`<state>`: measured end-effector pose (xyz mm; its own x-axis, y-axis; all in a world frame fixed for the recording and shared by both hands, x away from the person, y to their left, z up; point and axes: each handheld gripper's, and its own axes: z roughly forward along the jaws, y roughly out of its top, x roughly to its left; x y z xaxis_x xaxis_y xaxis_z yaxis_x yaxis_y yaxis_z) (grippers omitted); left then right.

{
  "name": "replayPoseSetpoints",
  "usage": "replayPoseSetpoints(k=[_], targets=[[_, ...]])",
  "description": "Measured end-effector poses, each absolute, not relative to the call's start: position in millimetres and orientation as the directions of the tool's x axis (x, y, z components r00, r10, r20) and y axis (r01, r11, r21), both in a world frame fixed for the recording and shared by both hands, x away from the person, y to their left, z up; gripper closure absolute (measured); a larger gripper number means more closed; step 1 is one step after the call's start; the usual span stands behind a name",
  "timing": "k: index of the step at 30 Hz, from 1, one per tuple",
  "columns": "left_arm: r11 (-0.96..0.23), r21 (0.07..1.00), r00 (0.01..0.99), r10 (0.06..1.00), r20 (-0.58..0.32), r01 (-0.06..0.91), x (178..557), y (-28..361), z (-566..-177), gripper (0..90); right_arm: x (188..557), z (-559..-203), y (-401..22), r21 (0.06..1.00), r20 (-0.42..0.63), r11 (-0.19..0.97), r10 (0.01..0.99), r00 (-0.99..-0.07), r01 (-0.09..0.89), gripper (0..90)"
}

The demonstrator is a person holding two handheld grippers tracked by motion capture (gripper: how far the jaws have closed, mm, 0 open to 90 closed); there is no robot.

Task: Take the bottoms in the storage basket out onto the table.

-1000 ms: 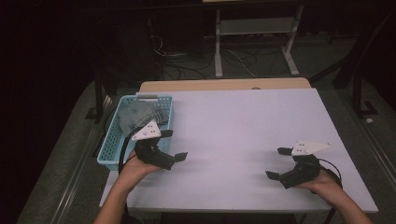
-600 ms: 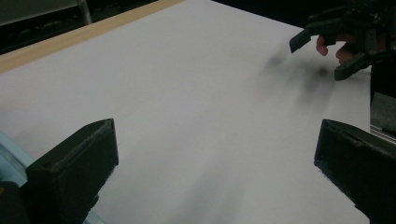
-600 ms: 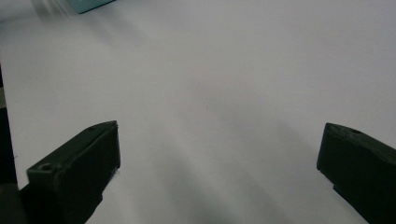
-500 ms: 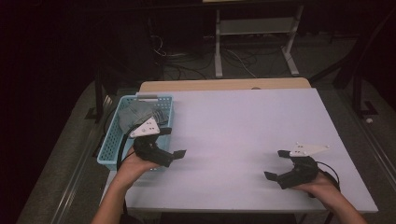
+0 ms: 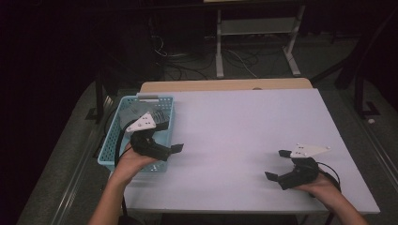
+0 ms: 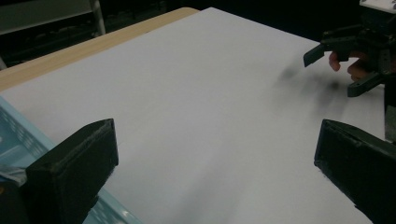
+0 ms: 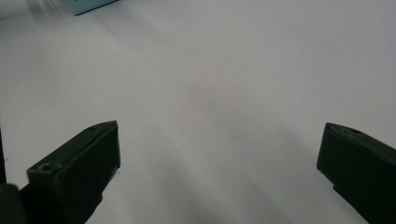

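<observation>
White bench [image 5: 244,126], wide and mostly bare. Blue basket [image 5: 110,145] at its left edge, with grey items [image 5: 133,114] inside, too dim to identify. Left gripper [image 5: 174,149] just above the basket's right rim, jaws spread wide apart, nothing between them, pointing across the bench. Right gripper [image 5: 278,165] near the front right corner, well apart from the basket, jaws likewise released and empty. 2 hands, left [image 5: 129,164] and right [image 5: 324,187], at the front edge.
</observation>
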<state>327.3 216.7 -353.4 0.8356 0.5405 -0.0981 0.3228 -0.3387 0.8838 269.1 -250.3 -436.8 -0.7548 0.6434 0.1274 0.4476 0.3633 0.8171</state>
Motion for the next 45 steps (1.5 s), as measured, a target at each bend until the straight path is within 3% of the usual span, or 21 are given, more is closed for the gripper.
replayPoseSetpoints(k=[45], targets=[[-0.351,0.879,0.796,0.602,-0.053,0.324,375,219,-340,0.0,273,-438,-250,0.812,0.132,0.365,0.645,-0.753,0.455,0.0]])
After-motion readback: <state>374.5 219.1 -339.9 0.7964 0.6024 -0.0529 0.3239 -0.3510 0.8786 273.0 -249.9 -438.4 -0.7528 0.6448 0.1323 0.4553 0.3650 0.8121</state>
